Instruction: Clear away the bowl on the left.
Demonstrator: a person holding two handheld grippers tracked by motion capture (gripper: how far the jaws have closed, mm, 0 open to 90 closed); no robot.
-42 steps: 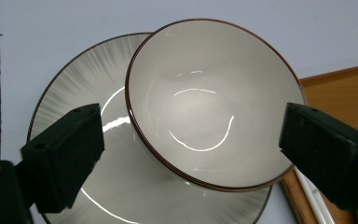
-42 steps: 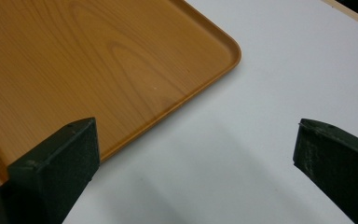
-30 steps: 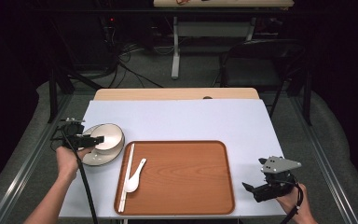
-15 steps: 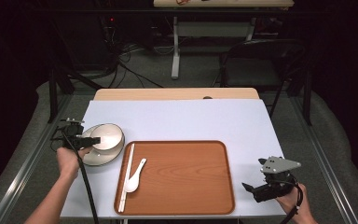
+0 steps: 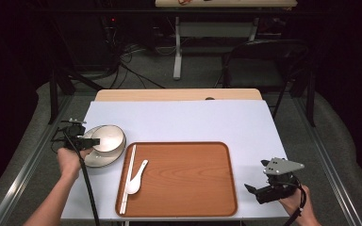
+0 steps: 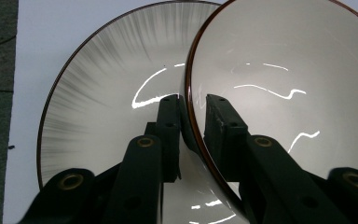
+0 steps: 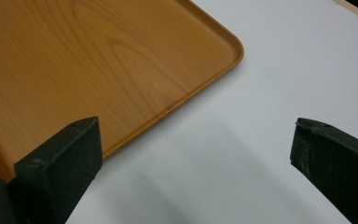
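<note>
The rim of a glossy cream bowl with a brown edge [image 6: 279,88] is pinched between the left claw [image 6: 192,121], tilted above a round streaked grey plate [image 6: 107,93] at the white counter's [image 5: 184,122] left edge. The right claw [image 7: 193,158] is held wide open, empty, beside the wooden tray [image 7: 74,56].

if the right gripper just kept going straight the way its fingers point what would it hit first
Most likely the wooden tray. The right gripper is open and aims left across bare table, with the tray's near corner just ahead of its fingers. Height is unclear, so it might ride over the rim.
</note>
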